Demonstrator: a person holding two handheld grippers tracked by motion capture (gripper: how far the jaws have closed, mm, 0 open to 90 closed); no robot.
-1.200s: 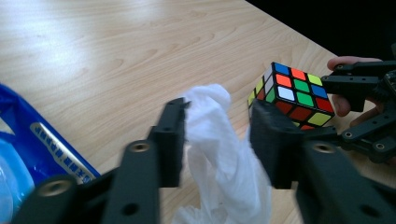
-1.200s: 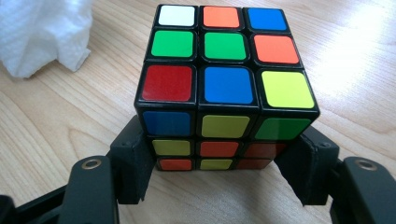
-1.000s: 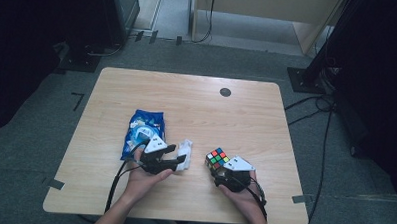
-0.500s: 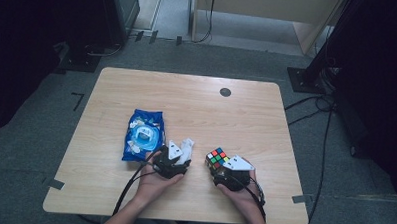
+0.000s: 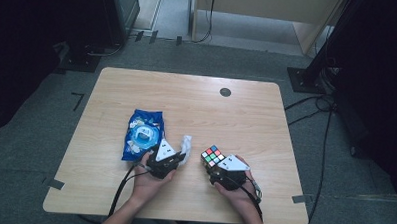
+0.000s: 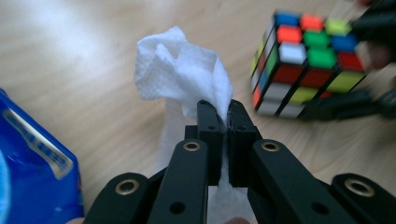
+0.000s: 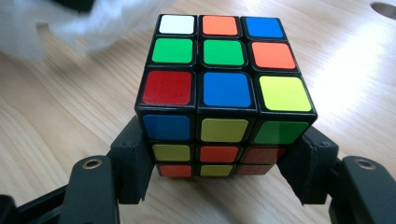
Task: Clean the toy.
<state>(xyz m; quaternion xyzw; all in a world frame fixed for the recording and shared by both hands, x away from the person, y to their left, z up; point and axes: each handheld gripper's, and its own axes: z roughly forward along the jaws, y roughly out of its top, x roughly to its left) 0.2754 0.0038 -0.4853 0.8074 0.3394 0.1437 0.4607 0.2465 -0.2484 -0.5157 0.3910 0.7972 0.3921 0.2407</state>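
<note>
Jaws between blue packet [image 5: 143,135], cube [image 5: 213,155]

Dim room, lit desk

Soft overhead light is falling on the desk [image 5: 187,101] while the surroundings are staying dark; glare is washing the wood (top-right corner), and the tissue [image 7: 70,23] is blurring close up.
</note>
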